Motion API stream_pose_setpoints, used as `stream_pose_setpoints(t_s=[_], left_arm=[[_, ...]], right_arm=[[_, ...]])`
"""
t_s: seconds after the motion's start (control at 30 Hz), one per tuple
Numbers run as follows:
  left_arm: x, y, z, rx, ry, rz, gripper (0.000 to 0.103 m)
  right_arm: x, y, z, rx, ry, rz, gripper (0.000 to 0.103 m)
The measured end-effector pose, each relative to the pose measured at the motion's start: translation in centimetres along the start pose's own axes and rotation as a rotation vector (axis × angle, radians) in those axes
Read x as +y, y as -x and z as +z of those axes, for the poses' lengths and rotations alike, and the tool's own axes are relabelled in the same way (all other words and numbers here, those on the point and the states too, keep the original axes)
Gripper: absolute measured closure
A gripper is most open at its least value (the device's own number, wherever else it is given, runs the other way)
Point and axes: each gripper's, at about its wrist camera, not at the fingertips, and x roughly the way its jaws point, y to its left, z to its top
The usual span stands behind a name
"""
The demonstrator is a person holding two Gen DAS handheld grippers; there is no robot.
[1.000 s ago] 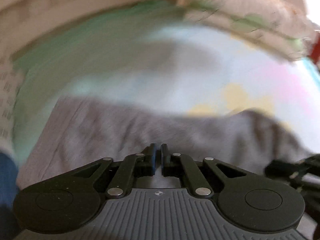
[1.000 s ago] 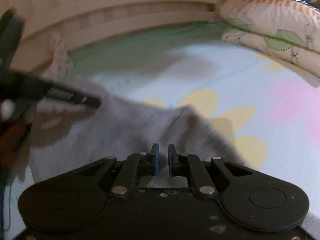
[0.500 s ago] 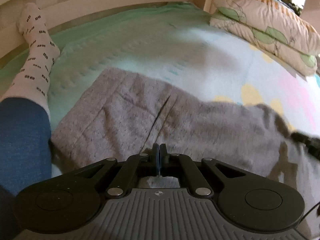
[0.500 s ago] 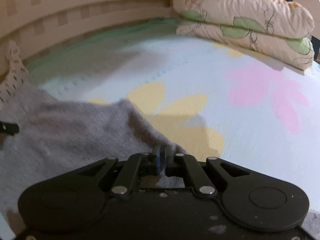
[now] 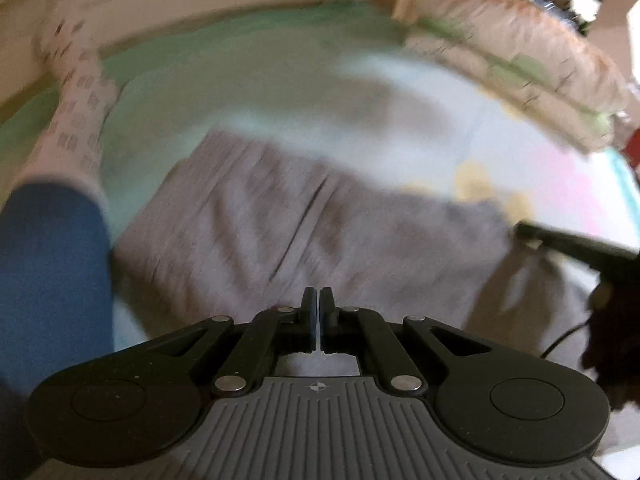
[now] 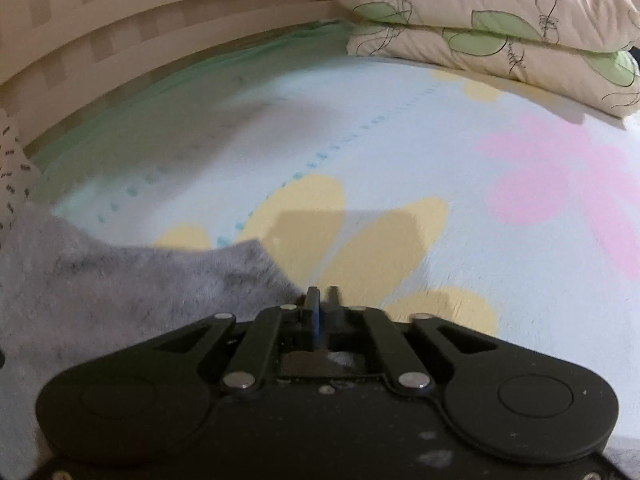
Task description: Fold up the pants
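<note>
Grey pants lie spread on the bed sheet, blurred in the left wrist view. My left gripper is shut at their near edge, with a thin strip of grey cloth pinched between its pads. My right gripper shows at the right of that view, lifting a fold of the pants. In the right wrist view the pants run from the left up to my right gripper. Its jaws are opening slightly, a narrow gap shows, and cloth still sits between the pads and hangs below.
A person's leg in blue trousers with a patterned white sock rests at the left. Two stacked leaf-print pillows lie at the far right. A slatted wooden bed rail bounds the far side of the flowered sheet.
Both grippers have slid sideways over the bed, dragging the pants. The right wrist view now faces more bare sheet, with the pants further left. The left gripper has risen a little.
</note>
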Motion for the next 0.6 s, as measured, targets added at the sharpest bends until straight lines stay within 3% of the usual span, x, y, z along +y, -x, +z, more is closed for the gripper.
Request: stream_pose_setpoints(t_s=[0.17,0.3,0.43,0.5,0.6], left_arm=[[-1.3,-2.5,3.8,-0.03,-0.011,-0.071,0.1],[-1.4,-6.4,5.0,0.014,0.007,-0.078,0.1],[-1.5,-9.1,4.7,-0.001,-0.022,-0.024,0.1],[-0.5,-9.9,4.3,-0.032,0.016,-0.01,0.1],[0.0,-9.3,4.7,-0.017,0.065,-0.017,0.1]], right_arm=[[1.5,2.8,-0.8,-0.061,0.026,0.054,0.093],[2.8,5.0,-1.5,-0.071,0.049,0.097,0.093],[3.5,6.3,-3.0,-0.051,0.055,0.129,0.093],[3.7,6.5,-3.9,-0.029,0.058,0.13,0.093],[3.6,6.7,-5.1,0.0,0.053,0.114,0.093]])
